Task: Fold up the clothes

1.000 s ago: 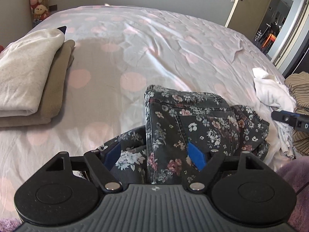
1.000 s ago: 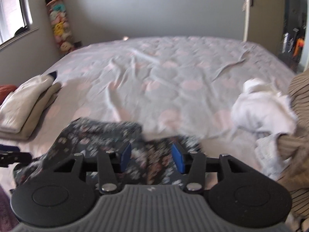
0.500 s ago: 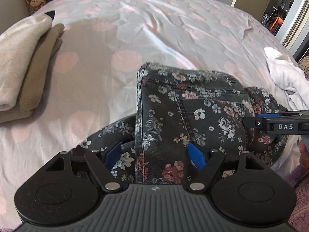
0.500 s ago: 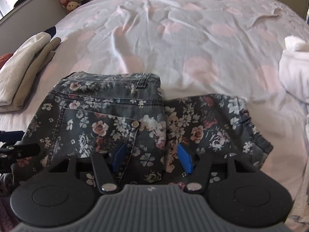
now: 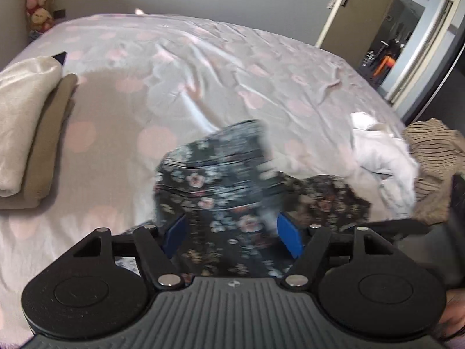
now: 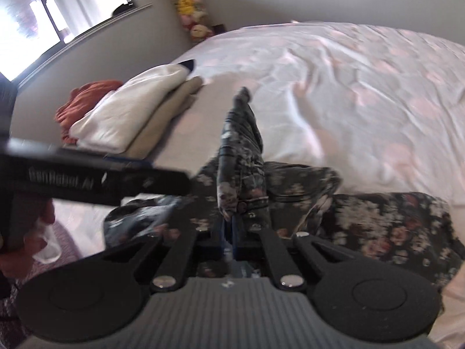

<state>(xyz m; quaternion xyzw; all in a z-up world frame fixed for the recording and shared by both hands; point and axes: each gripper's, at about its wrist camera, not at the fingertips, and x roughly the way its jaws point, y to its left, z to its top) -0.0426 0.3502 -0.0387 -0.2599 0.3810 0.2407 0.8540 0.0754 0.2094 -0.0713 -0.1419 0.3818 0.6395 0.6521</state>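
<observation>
Dark floral trousers [image 5: 215,174] lie folded near the front edge of the bed, blurred by motion. My left gripper [image 5: 232,235] has its blue pads wide apart, one on each side of the folded cloth, and its jaws are opening. In the right wrist view a ridge of the trousers [image 6: 241,151] stands up from the sheet. My right gripper [image 6: 231,232] is closing, its pads almost together and pinching that ridge. The left gripper's black finger [image 6: 162,180] reaches in from the left to the same cloth.
A cream and a tan folded garment [image 5: 23,133] are stacked at the left, with a rust cloth [image 6: 84,99] behind them. A crumpled white garment [image 5: 380,157] and a striped tan one [image 5: 433,145] lie at the right. The dotted sheet [image 5: 203,72] stretches beyond.
The right gripper's jaws have gone from half open to nearly together on the trousers and swung left. The flat trousers now rise in a ridge. The left gripper has lifted a little.
</observation>
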